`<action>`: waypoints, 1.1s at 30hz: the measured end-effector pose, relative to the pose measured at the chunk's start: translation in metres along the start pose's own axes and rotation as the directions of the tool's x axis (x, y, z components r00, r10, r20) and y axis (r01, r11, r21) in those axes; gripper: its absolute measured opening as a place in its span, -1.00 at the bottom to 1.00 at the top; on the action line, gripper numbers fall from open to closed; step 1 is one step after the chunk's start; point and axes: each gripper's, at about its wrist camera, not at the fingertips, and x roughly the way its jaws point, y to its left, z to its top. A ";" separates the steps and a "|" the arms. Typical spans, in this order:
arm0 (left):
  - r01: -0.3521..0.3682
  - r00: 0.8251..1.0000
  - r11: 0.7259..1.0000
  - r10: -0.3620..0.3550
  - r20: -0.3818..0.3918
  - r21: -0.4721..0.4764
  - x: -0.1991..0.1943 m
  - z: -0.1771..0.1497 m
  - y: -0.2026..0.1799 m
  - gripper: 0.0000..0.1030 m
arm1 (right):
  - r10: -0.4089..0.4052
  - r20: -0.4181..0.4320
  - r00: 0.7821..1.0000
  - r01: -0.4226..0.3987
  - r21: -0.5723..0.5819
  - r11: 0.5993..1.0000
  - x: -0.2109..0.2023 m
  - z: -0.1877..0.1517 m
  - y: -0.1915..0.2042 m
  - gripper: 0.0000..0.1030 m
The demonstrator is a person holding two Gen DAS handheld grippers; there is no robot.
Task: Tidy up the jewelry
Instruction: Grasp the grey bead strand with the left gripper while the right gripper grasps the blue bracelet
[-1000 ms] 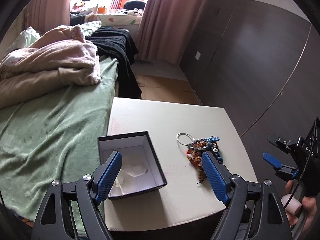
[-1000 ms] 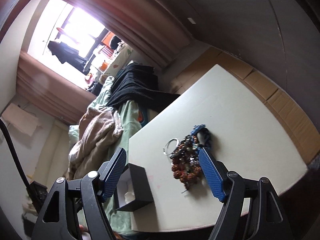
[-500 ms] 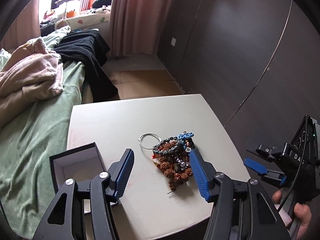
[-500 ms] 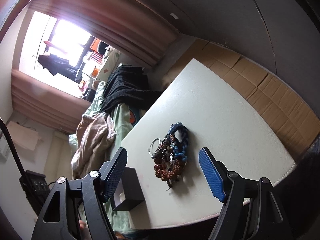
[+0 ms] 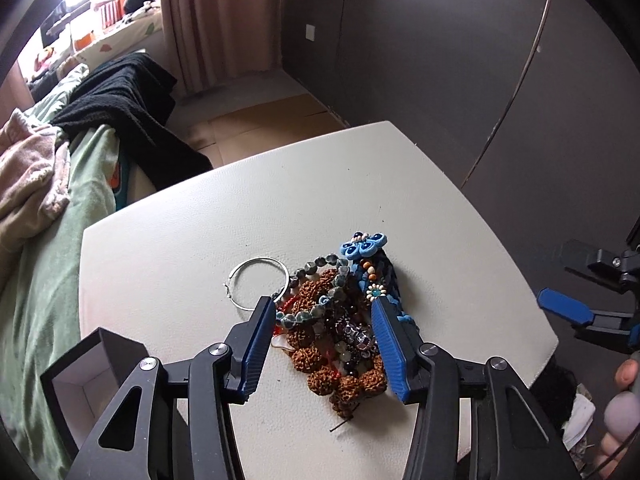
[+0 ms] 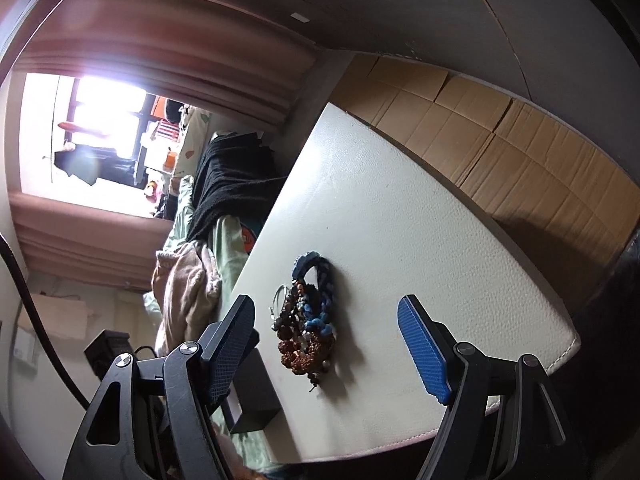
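Left wrist view now has the left gripper [image 5: 322, 330] closing, pads not yet pressing, astride the jewelry pile [image 5: 340, 320] on the table [image 5: 400, 200], right of the box [image 5: 92, 376], nearer than a second ago, so pickup looks imminent, while the right gripper [image 6: 326, 346] hangs apart and empty.

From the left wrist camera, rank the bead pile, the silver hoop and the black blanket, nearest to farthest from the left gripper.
1. Bead pile: between the closing fingers of the left gripper.
2. Silver hoop: just beyond the left finger, on the table.
3. Black blanket: far back, draped over the bed.
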 end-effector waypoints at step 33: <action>0.075 0.994 0.987 -0.062 0.094 -0.144 -0.043 0.002 0.047 -0.82 | -0.101 -0.121 0.987 0.072 -0.223 0.972 0.084 -0.016 0.065 0.13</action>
